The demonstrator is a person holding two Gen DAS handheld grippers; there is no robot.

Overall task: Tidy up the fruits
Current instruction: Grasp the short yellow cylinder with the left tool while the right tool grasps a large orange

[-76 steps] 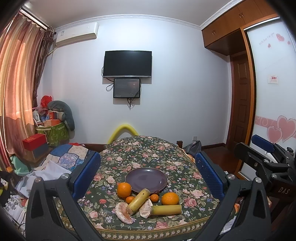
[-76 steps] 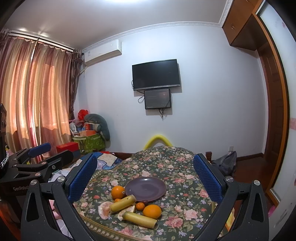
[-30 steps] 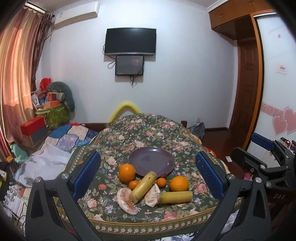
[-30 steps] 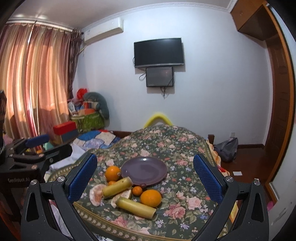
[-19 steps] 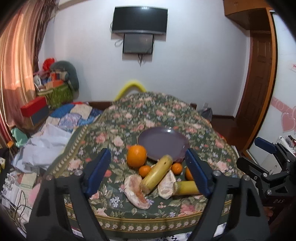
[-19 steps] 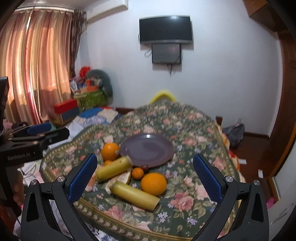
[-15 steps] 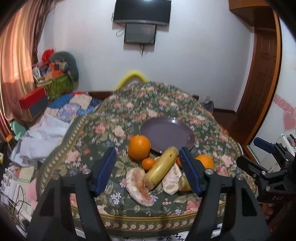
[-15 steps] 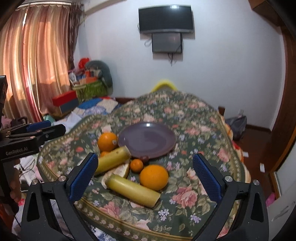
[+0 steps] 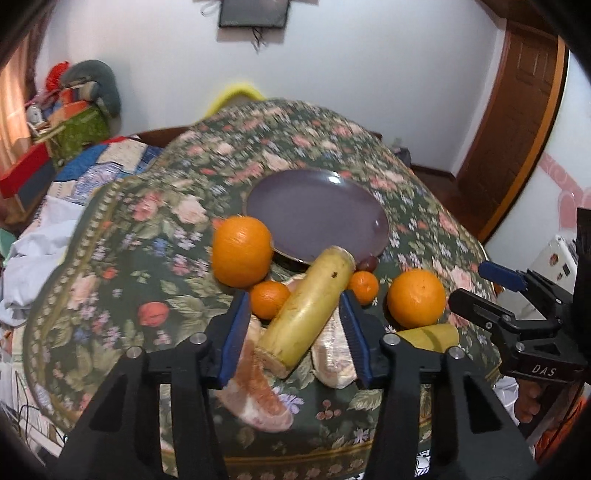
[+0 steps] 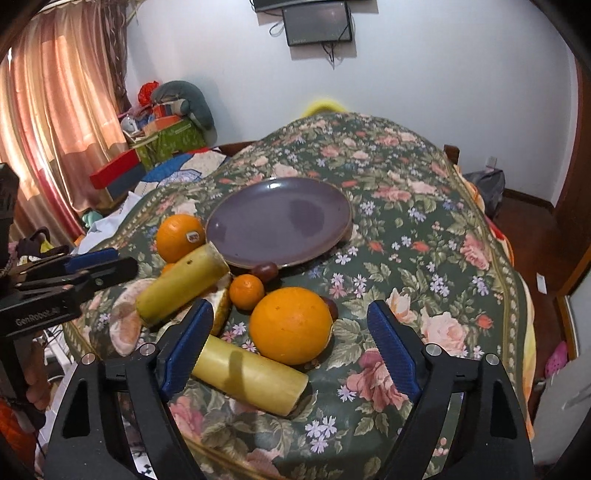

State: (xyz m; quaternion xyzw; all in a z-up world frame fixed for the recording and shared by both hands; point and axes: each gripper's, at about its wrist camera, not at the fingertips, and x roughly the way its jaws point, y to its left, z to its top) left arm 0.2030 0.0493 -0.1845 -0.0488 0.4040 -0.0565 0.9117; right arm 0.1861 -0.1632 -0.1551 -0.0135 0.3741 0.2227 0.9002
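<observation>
Between the left claw's (image 9: 293,325) parted fingers lies the yellow stalk (image 9: 308,309), ungripped.

Your left wrist view blurs the far tablecloth (image 9: 280,136), hides most of the second yellow stalk (image 9: 428,336) behind your finger, and crops the wall screen (image 9: 253,13) at top.

Left gripper (image 9: 295,332) half-closed; right gripper (image 10: 290,347) wide apart.

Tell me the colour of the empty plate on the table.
The plate is a muted purple; the right wrist view shows it best.
</observation>
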